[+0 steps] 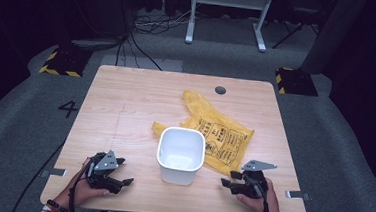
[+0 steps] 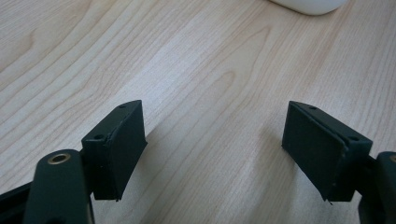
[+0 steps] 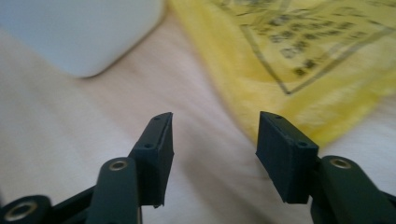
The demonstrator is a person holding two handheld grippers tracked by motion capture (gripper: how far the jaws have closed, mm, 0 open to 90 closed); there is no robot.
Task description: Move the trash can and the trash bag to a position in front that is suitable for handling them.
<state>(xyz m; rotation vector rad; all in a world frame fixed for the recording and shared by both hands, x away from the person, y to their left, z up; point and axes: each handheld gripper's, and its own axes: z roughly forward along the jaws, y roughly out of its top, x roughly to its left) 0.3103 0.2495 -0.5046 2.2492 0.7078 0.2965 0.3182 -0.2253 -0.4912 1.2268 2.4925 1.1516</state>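
A white square bin (image 1: 180,154) stands upright near the middle front of the wooden table (image 1: 126,106). Behind it and to its right lies a flat yellow plastic bag (image 1: 219,131) with black print. My left gripper (image 1: 125,183) rests low at the front left, pointing right toward the bin, open with bare wood between its fingers (image 2: 119,149). My right gripper (image 1: 226,181) hovers at the front right, pointing left at the bin, open and empty. In the right gripper view the bin's corner (image 3: 79,32) and the bag (image 3: 299,60) lie just ahead of the gripper (image 3: 212,154).
A round grommet hole (image 1: 220,90) sits at the table's far edge. Beyond the table are cables, a white desk frame (image 1: 230,13) and two black-and-yellow striped floor blocks (image 1: 61,62). Bare wood stretches across the table's left half.
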